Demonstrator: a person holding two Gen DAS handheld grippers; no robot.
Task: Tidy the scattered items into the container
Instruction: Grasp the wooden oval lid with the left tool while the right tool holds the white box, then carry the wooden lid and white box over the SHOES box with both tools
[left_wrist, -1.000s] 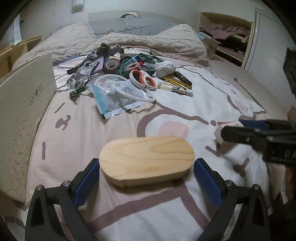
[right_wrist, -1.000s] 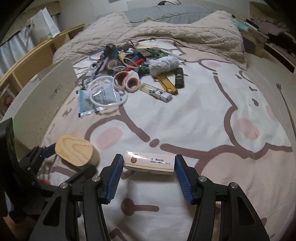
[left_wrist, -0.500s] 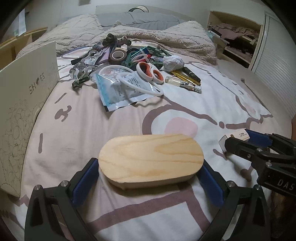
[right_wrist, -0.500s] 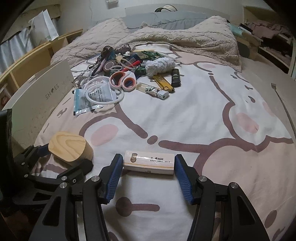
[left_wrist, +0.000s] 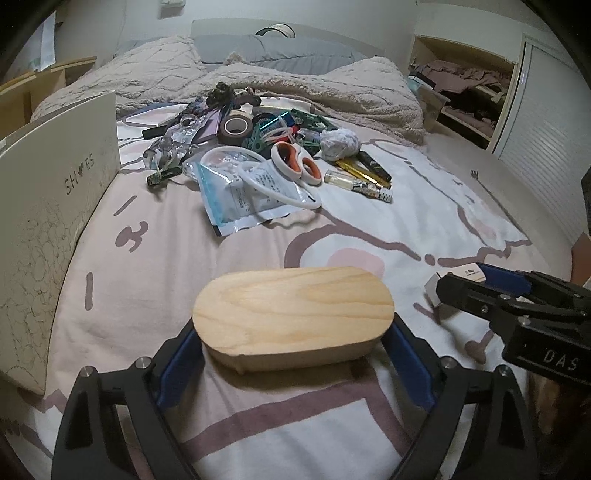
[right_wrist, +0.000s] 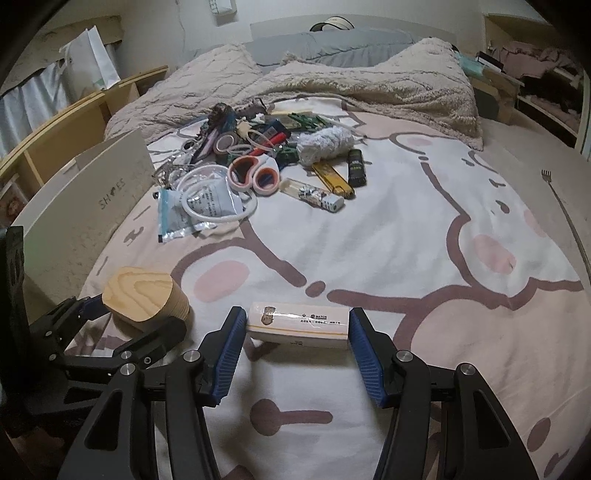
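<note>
both your grippers angle down at the bed (right_wrist: 406, 229). your left gripper (left_wrist: 291, 345) is closing around the oval wooden box (left_wrist: 291, 314), pads now meeting its rounded ends where a second ago they stood clear. your right gripper (right_wrist: 297, 332) is half open, clamped on the matchbox (right_wrist: 298, 325), unchanged. the shoe box (left_wrist: 55, 206) stands at the left, its inside hidden; the scattered pile (left_wrist: 266, 144) lies beyond.

An oval wooden box (left_wrist: 293, 314) is lying flat on the bed between the closing jaws of the left hand-held gripper (left_wrist: 293, 354). A long white matchbox (right_wrist: 298, 325) is sitting level, clamped between the right hand-held gripper (right_wrist: 297, 354) pads. A white shoebox (left_wrist: 48, 221) is standing open to the left.
</note>
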